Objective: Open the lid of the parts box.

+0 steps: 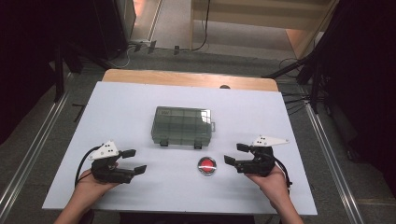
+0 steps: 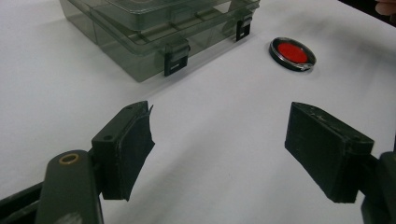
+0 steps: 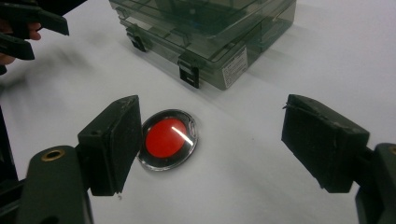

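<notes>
Jaws of the right gripper [image 1: 232, 153] stand spread wide with nothing between them, and the red disc [image 1: 207, 165] lies flat on the white sheet [image 1: 130, 102] just beside its tips, toward the table's middle. In the right gripper view the disc [image 3: 168, 138] sits close against the inner face of the left pad [image 3: 116, 140], not centred in the gap. The left gripper [image 1: 133, 160] is spread too and holds nothing; it rests near the sheet's front left, well apart from the disc.

The step in hand looks like a reach for the disc. To do it well, the right gripper would likely need to shift sideways until the disc sits midway between the pads, then drop low so the pads meet its rim and not its domed, glossy face. The disc is thin and its clear cover shines, so it may slide or flip if one pad touches first. A slow, even squeeze at the rim seems the safer course.

Behind the disc stands the box [image 1: 182, 126], smoky clear plastic with inner dividers, lid down, two dark latches facing the person. It is near the disc but not touching it.

The sheet covers a wooden table [image 1: 187, 78] whose far edge shows bare. Grey floor runs beyond, with cables, dark stands at both sides and metal rails along the table's flanks. A pale wooden structure stands at the far end of the room.
</notes>
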{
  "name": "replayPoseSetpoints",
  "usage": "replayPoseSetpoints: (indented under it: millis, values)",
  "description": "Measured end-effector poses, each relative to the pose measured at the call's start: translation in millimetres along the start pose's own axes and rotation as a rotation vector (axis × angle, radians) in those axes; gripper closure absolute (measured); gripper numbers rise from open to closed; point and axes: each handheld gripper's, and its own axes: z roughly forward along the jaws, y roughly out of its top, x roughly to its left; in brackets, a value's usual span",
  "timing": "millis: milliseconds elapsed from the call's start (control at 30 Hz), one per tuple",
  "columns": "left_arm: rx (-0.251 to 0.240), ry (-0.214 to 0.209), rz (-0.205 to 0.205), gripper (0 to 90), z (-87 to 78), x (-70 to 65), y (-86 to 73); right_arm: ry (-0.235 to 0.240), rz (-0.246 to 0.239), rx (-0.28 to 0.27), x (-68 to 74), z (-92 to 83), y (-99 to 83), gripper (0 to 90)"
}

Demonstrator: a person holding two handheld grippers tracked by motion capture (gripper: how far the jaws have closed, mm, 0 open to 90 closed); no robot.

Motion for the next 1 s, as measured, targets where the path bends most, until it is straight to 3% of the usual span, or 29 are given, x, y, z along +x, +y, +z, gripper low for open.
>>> replayPoseSetpoints:
  millis: [267,533,767,900,1000]
  values:
    - [0.005,0.0,0.0,22.9,0.2,0.0,0.1,-0.001,-0.005,0.003,-0.7,6.6,6.8,26.3]
    - [0.005,0.001,-0.002,22.9,0.8,0.7,0.3,0.015,-0.009,0.029,-2.1,15.8,12.6,36.4]
    - [0.006,0.001,-0.004,22.9,1.0,0.5,0.2,0.025,-0.022,0.051,-1.5,26.4,19.5,53.9]
    - [0.006,0.001,-0.007,22.9,1.3,1.0,0.3,0.046,-0.014,0.074,-3.6,35.4,23.8,70.8]
    - [0.005,0.001,-0.008,22.9,1.4,1.3,0.4,0.053,-0.01,0.086,-4.6,38.4,25.9,77.5]
